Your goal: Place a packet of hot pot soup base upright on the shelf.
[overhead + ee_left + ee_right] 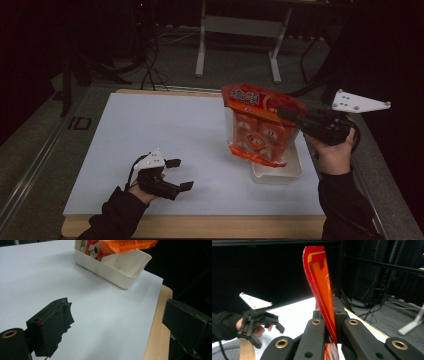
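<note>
An orange snack bag (257, 130) hangs tilted above a white tray (295, 167) at the table's right side, its lower edge near the tray. My right gripper (286, 113) is shut on the bag's upper right edge. In the right gripper view the bag (319, 277) stands edge-on, pinched in my right gripper (328, 315). My left gripper (182, 175) lies low over the white sheet at the front left, open with nothing between its jaws. In the left gripper view my left gripper (117, 322) faces the tray (117, 272), with the bag (125, 245) above it.
A white sheet (165, 130) covers the wooden table, whose bare edge (200, 225) runs along the front. Beyond the table stand a desk frame (240, 30) and cables on the dark floor. The left gripper (269, 337) also appears in the right gripper view.
</note>
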{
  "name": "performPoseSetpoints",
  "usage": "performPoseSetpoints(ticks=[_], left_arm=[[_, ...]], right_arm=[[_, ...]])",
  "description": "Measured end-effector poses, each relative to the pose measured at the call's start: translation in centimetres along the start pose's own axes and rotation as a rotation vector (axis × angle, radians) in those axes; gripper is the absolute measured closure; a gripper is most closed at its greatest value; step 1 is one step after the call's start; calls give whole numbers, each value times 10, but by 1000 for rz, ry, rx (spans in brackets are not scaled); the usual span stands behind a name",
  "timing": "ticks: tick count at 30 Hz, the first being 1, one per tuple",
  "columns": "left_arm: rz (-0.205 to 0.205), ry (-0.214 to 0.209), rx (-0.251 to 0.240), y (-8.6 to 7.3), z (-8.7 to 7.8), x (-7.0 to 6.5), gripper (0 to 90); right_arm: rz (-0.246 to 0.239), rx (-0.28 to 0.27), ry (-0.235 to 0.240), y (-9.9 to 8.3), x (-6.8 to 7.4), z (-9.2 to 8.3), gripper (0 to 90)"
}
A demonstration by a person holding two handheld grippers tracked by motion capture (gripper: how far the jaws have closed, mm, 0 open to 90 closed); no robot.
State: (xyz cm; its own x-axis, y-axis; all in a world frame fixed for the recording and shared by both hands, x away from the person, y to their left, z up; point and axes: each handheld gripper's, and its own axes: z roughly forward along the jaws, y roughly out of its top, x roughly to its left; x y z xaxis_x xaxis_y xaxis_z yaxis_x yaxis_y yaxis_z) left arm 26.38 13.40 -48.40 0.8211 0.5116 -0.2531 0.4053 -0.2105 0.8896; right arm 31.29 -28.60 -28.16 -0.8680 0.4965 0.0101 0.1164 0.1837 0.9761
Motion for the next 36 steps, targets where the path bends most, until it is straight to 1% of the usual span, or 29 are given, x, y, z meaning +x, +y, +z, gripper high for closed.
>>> performPoseSetpoints(ticks=[2, 4, 8, 10, 12, 13, 14, 16, 17, 18, 20, 22, 23, 24, 25, 27, 28, 29, 30, 31, 33, 34, 35, 36], left_arm=[[-1, 13, -3, -3, 0, -1, 76], [-10, 16, -7, -6, 0, -2, 75], [5, 25, 11, -12, 3, -5, 69], [-2, 25, 13, -14, 4, -4, 69], [-7, 32, 10, -16, 4, -2, 69], [-15, 28, 10, -16, 4, -1, 69], [-16, 29, 11, -17, 4, -1, 69], [-12, 31, 13, -17, 5, 0, 69], [-22, 29, 16, -18, 7, 0, 69], [-24, 28, 17, -19, 8, 1, 69], [-26, 26, 19, -20, 9, 1, 69], [-22, 26, 24, -21, 10, 1, 69], [-24, 25, 25, -21, 10, 2, 69], [-26, 25, 26, -21, 11, 2, 69], [-26, 25, 25, -21, 11, 2, 69], [-27, 25, 26, -21, 11, 2, 69], [-24, 24, 27, -22, 11, 2, 69], [-24, 22, 26, -22, 11, 2, 69], [-21, 22, 29, -22, 10, 2, 69], [-25, 24, 26, -22, 10, 2, 69], [-29, 24, 24, -23, 11, 3, 69], [-27, 25, 29, -23, 11, 3, 69], [-25, 26, 30, -23, 11, 4, 69], [-27, 25, 29, -24, 11, 4, 69]], right_arm=[[7, 6, -30, -3, -6, -7, 900], [14, 14, -49, -7, -11, -12, 900], [41, 46, -91, -24, -26, -20, 900], [65, 55, -99, -32, -32, -22, 900], [79, 67, -115, -41, -37, -24, 900], [89, 66, -114, -44, -39, -25, 900], [101, 68, -119, -49, -41, -25, 900], [105, 70, -121, -52, -42, -25, 900], [116, 67, -121, -57, -44, -25, 900], [133, 57, -120, -61, -45, -25, 900], [152, 37, -110, -64, -47, -26, 900], [154, 40, -114, -65, -47, -24, 900], [164, 36, -107, -66, -47, -23, 900], [159, 43, -108, -66, -47, -22, 900], [154, 49, -122, -66, -46, -21, 900], [156, 51, -123, -66, -47, -21, 900], [162, 50, -123, -67, -48, -20, 900], [174, 45, -127, -72, -49, -20, 900], [174, 45, -127, -72, -49, -20, 900], [179, 61, -142, -78, -51, -21, 900], [179, 61, -142, -78, -51, -21, 900], [185, 69, -141, -82, -52, -20, 900], [196, 100, -153, -94, -53, -17, 900], [208, 102, -151, -99, -54, -17, 900]])
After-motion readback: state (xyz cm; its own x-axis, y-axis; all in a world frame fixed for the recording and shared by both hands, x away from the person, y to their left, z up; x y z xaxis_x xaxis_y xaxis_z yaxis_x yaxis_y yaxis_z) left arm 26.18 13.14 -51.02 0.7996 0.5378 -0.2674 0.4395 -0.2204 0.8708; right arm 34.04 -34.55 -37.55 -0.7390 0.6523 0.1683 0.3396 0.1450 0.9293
